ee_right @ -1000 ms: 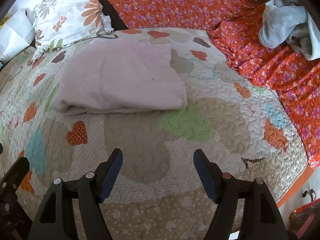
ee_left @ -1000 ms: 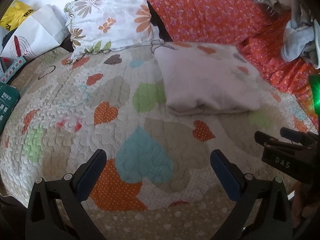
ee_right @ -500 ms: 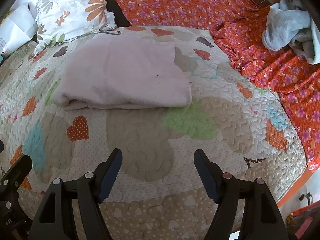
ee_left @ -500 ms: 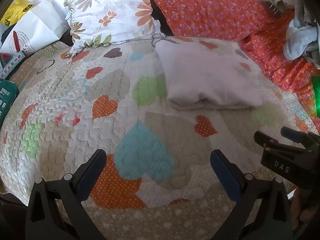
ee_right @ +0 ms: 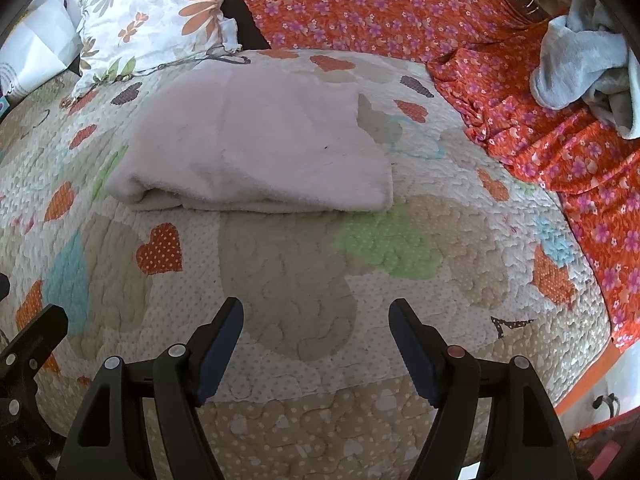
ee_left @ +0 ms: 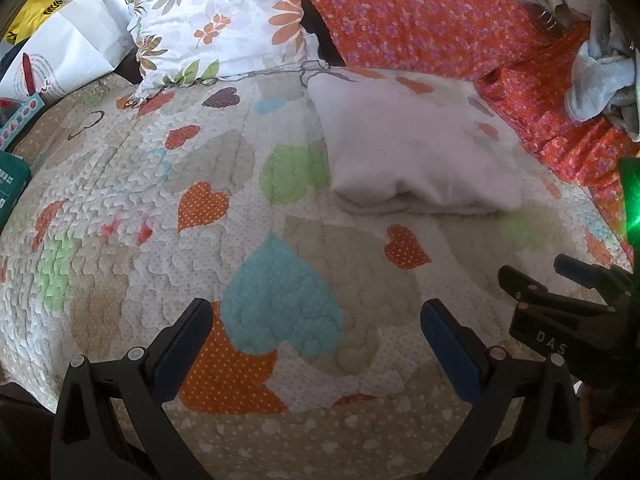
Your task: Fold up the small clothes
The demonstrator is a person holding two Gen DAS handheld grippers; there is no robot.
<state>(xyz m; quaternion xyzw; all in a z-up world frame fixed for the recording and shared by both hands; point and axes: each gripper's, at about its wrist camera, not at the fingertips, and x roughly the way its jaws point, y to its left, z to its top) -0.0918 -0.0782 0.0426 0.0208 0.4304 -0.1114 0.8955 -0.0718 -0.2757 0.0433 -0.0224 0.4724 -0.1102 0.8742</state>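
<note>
A pale pink fleecy cloth point(ee_left: 412, 148) lies folded flat on the heart-patterned quilt point(ee_left: 168, 184); it also shows in the right wrist view point(ee_right: 256, 152). My left gripper point(ee_left: 316, 320) is open and empty, above the quilt well short of the cloth. My right gripper point(ee_right: 316, 324) is open and empty, nearer the cloth's front edge, and shows at the right of the left wrist view point(ee_left: 560, 280).
A floral pillow point(ee_left: 216, 20) and an orange flowered pillow point(ee_left: 404, 16) lie at the back. A heap of grey-blue clothes point(ee_right: 580, 64) sits on the orange sheet point(ee_right: 580, 168) at the far right. White paper bags point(ee_left: 64, 52) stand at the far left.
Both grippers have drawn back a little toward me; the folded cloth sits slightly lower in both views. Both stay open and empty.
</note>
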